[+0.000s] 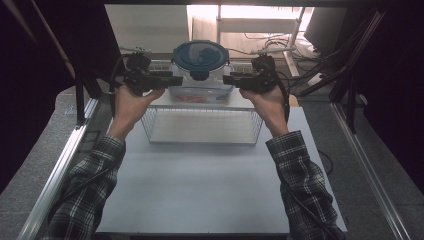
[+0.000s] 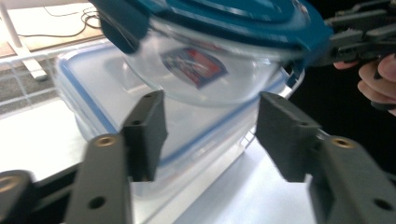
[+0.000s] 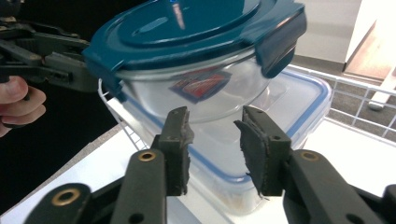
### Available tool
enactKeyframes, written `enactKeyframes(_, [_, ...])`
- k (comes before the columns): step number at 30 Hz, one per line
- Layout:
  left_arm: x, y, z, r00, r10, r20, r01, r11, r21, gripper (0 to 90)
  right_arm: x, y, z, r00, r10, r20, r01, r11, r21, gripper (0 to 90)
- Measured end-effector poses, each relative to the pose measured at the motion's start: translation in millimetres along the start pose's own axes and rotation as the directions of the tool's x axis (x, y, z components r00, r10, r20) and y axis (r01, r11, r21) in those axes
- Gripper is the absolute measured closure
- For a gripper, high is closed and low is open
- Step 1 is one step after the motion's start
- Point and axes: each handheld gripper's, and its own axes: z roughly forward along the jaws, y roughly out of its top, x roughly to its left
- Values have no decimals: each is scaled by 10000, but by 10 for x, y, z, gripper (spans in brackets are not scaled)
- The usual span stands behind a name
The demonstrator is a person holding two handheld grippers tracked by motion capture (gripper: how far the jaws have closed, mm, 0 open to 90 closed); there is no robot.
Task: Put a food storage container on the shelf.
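- Left tool (image 1: 172, 80) sits at the left side of the round glass bowl (image 1: 200, 75); in the left gripper view its jaws stand apart, nothing between them, the bowl just ahead and above.
- We read the left tool (image 2: 208, 135) as open and not gripping; whether it touches the bowl's side we cannot tell.
- Round glass bowl with the blue clip lid (image 1: 200, 56) sits centre, at the far end of the table (image 1: 200, 175), on top of a flat rectangular container (image 1: 200, 94) with a clear blue-edged lid.
- In the gripper views the bowl (image 3: 196, 88) looks tilted on that container (image 3: 280, 121), blue lid (image 3: 187, 28) clipped on, red-blue label on the glass.
- A white wire basket (image 1: 202, 127) sits on the near side of the stack and looks bare inside.
- Right tool (image 1: 227, 80) sits at the bowl's right side; right gripper view shows its jaws apart by a narrow gap, pointing at the bowl's lower wall, holding nothing (image 3: 214, 144).
- Step, as we judge: both tools bracketing the bowl to lift or steady it from two sides.
- Next move likely calls for both tools to bear evenly on the lid edge or clips; uneven pressure could slide the tilted bowl off.
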Motion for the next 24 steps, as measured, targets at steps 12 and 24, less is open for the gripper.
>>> enactKeyframes(12, [-88,-290,15,9996,269,67,-270,9994,211,225,142,-202,-56,9989,-422,-199,425,9990,129,430])
enactKeyframes(24, [-204,-555,-6,9958,780,477,-792,9966,235,119,213,-400,-78,9977,-632,-256,640,9974,327,283])
